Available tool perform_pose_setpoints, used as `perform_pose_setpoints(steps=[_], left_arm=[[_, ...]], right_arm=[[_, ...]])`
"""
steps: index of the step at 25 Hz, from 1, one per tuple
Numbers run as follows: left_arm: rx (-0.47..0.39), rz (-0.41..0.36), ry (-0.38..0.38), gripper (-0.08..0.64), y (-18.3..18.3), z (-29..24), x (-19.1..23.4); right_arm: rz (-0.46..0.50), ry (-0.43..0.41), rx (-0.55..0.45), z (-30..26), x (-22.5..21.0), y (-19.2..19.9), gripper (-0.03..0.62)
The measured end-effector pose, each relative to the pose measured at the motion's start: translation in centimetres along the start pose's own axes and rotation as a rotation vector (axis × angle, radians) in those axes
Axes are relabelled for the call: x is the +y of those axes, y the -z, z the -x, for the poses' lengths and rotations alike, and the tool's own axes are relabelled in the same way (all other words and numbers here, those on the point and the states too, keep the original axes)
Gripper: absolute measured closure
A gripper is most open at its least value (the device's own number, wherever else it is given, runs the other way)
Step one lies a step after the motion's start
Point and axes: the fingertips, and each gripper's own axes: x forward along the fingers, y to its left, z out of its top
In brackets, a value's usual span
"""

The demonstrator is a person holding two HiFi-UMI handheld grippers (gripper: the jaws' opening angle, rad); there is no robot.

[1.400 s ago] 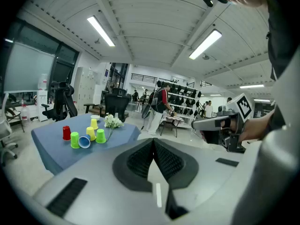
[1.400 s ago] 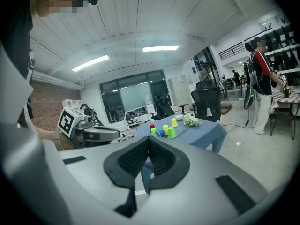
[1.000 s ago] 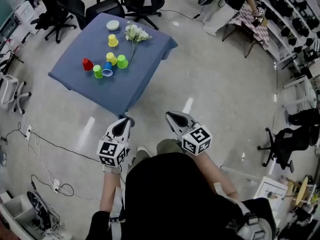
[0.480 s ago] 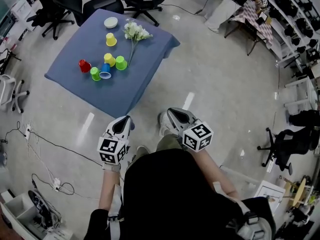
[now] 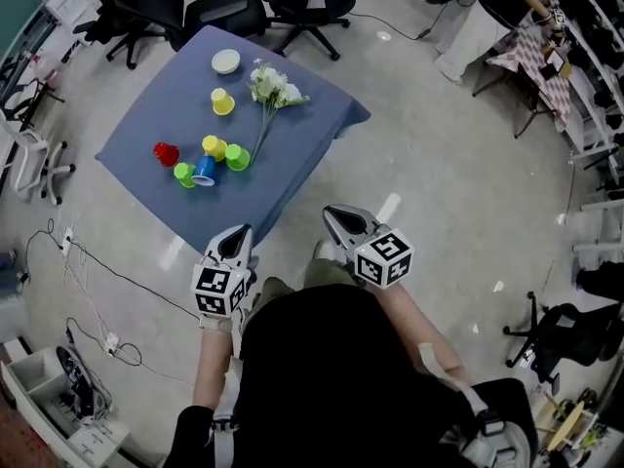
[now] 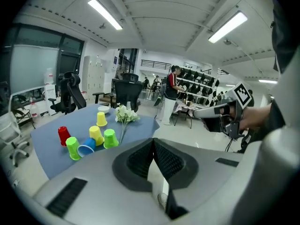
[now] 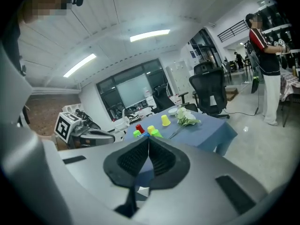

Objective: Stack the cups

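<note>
Six cups are spread on the table, none stacked, and both grippers are clenched shut with nothing in them.

A red cup (image 5: 166,153), a green cup (image 5: 183,174), a blue cup (image 5: 204,170), a yellow cup (image 5: 214,147) and a second green cup (image 5: 237,158) are bunched close together on the blue table (image 5: 146,105). The blue cup is laid on its side. The other yellow cup (image 5: 223,102) is set apart from the bunch, nearer the white bowl (image 5: 225,61). White flowers (image 5: 273,91) are laid beside the cups. The left gripper (image 5: 237,239) and right gripper (image 5: 336,217) are held over the floor, well apart from the cups. Black chairs (image 5: 224,8) are seen past the table.
</note>
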Motion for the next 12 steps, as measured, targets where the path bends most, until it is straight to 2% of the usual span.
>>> perform_pose_setpoints(steps=[6,12], left_arm=[[0.051,0.058,-0.151,0.551,-1.6,-3.5,1.9],[0.077,0.125,-0.274,0.551,-1.9,-4.8,5.9]], right_arm=[[-0.006,-0.101,0.056,-2.2,-5.0,-1.9,0.575],[-0.005,-0.144,0.112,-5.2,-8.0,-2.8,0.575]])
